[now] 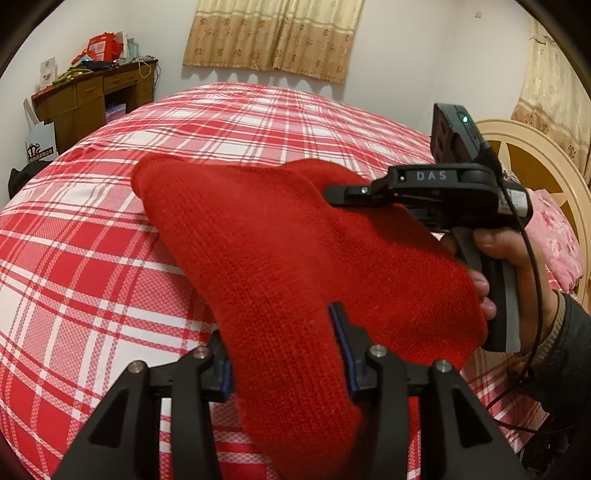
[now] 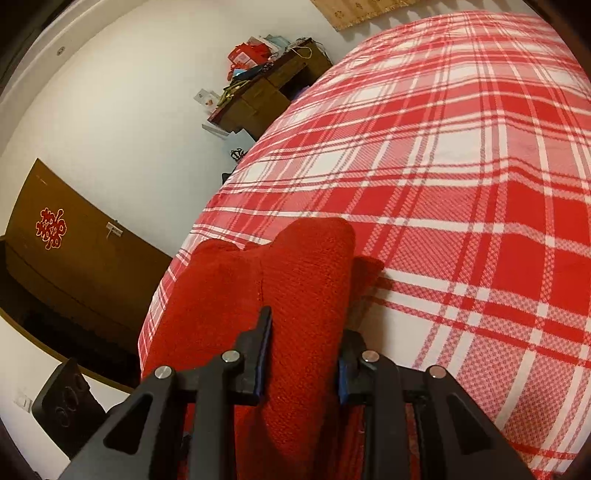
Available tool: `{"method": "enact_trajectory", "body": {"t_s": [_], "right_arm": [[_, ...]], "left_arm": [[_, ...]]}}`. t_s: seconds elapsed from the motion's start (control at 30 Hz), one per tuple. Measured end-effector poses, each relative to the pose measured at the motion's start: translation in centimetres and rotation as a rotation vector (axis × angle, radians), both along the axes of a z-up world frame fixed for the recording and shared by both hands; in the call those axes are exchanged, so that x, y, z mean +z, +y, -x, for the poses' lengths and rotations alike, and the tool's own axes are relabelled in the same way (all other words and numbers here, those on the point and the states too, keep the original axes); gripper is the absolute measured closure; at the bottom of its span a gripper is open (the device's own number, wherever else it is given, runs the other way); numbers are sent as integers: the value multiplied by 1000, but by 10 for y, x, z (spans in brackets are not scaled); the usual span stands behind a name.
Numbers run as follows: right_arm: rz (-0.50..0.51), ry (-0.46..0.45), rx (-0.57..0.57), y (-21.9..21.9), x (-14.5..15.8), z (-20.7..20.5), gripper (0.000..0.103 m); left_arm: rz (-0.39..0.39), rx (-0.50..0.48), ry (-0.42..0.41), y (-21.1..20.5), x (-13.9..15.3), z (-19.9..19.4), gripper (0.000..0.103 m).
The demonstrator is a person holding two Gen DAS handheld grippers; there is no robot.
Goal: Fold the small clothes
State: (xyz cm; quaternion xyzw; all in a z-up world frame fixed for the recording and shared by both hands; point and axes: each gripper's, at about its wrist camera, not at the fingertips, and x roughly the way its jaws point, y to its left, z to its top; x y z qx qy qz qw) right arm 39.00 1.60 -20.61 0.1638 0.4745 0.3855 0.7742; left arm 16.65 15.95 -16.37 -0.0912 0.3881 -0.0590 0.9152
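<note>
Red knit garment (image 1: 280, 258) held up over the plaid bed (image 1: 92, 240), centre frame, far end touching the cover. Left gripper (image 1: 284, 354) clamped on its near edge, lower centre. Right gripper (image 1: 332, 194) pinches the other edge, centre right. Wooden desk (image 1: 92, 96) upper left; curtain (image 1: 273, 33) along the top.
</note>
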Motion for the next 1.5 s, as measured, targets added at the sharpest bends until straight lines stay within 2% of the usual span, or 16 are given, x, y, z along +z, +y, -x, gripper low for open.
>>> {"method": "enact_trajectory", "body": {"t_s": [0.3,0.4,0.47,0.5,0.63,0.77,0.9,0.97,1.0,1.07,1.17,1.23,1.3,1.37,1.47,1.5], "right_arm": [[-2,19,-8,-6,-7,0,70],[30,-13,-21,-10,1,6,67],[47,-54,-43,-16,13,13,64],[45,-70,-50,-20,19,17,60],[-44,-147,-59,-39,49,47,47],[-137,-194,56,-36,64,90,45],[-178,-129,151,-25,46,110,44],[-152,-122,112,-29,30,112,45],[-173,-95,90,-36,20,109,45],[-306,-35,73,-52,4,100,45],[-376,24,43,-62,-2,96,45],[-350,24,19,-64,4,102,45],[-298,-26,-25,-68,18,114,43],[-243,-93,-67,-71,34,130,39],[-46,-261,-202,-78,64,158,37],[-11,-303,-219,-80,71,166,37]], "left_arm": [[2,9,13,1,5,1,55],[-9,18,17,1,14,7,49],[-23,25,22,2,18,10,35],[-35,31,14,3,20,13,33],[-95,57,-30,5,28,20,29],[-103,138,-79,18,30,17,17],[-150,186,-39,30,9,8,15],[-127,200,-19,37,-3,9,8],[-97,211,-27,41,-7,11,7],[-55,220,-34,43,-10,15,7],[-65,228,-44,38,-7,17,7],[-81,221,-41,32,-2,19,7],[-89,220,-48,28,8,23,7],[-84,208,-66,23,19,28,7],[-107,206,-117,15,38,34,5],[-114,205,-129,13,44,36,4]]}}
